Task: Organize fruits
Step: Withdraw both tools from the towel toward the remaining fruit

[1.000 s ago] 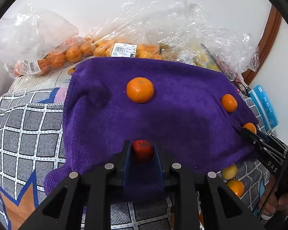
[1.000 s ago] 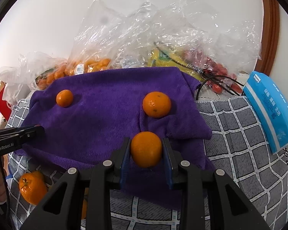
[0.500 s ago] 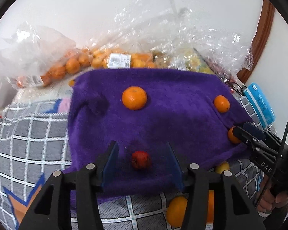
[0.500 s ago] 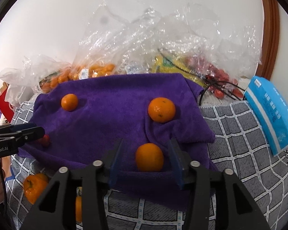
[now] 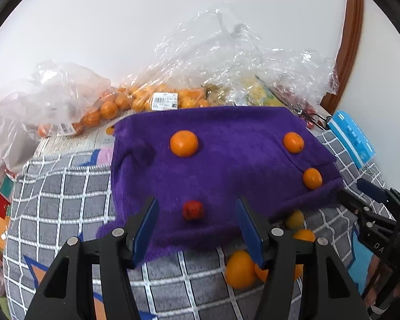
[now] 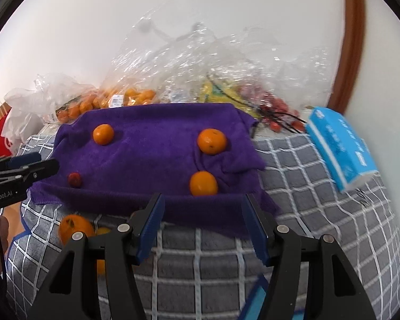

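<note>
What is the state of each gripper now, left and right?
Left gripper: jaws open, just been opening, empty; small red fruit lies free on the purple towel.
Right gripper: jaws open, just been opening, empty; orange released.

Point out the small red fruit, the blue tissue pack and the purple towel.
small red fruit (image 5: 192,210), left wrist view, its middle.
blue tissue pack (image 6: 341,144), right wrist view, its top face.
purple towel (image 6: 157,154), right wrist view, bare centre.

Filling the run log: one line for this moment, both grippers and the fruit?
left gripper: open, just released red fruit | right gripper: open, just released orange | both fruits on purple towel
</note>
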Tool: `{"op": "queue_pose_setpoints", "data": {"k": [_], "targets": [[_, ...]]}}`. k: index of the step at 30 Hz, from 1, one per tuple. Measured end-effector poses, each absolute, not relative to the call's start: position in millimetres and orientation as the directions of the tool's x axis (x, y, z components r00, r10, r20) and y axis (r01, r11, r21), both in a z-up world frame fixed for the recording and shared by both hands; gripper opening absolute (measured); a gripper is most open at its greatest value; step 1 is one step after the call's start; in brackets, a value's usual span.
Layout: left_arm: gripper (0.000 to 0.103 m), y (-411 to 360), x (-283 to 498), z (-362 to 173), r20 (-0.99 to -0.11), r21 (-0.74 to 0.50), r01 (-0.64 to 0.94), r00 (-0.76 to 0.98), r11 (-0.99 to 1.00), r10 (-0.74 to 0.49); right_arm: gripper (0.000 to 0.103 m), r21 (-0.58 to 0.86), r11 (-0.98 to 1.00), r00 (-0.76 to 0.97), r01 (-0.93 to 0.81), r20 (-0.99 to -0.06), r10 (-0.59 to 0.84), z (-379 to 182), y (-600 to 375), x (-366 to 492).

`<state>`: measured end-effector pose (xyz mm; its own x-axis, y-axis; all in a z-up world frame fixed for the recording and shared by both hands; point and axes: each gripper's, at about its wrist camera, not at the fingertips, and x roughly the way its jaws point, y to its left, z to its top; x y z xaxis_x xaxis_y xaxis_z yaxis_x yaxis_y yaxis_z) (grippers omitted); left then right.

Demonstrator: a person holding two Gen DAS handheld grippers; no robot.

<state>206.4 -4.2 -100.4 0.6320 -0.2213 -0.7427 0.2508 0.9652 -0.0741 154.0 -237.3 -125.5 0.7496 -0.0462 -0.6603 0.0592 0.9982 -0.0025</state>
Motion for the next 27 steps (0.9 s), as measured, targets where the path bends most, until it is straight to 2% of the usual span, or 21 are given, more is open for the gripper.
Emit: {"op": "queue_pose_setpoints", "data": {"k": [9,23,27], "targets": [[0.058,2,182,-111,-0.753,-0.062,0.268,0.62,0.962,-0.221,0.059,0.096,0.991,0.73,0.097,-0.684,-0.005,-130,-244,131],[0.058,28,162,-112,-0.764,-0.084,0.217,0.613,0.972,-0.203,0.059,0.068,0.995,0.732,0.078,-0.681,-0.011,-124,-229,119],[0.058,37,163,-114,-0.777,-0.121,0.201,0.59,0.972,-0.219,0.055,0.074,0.995,0.722,0.073,-0.692,-0.002,-126,-227,117]]}}
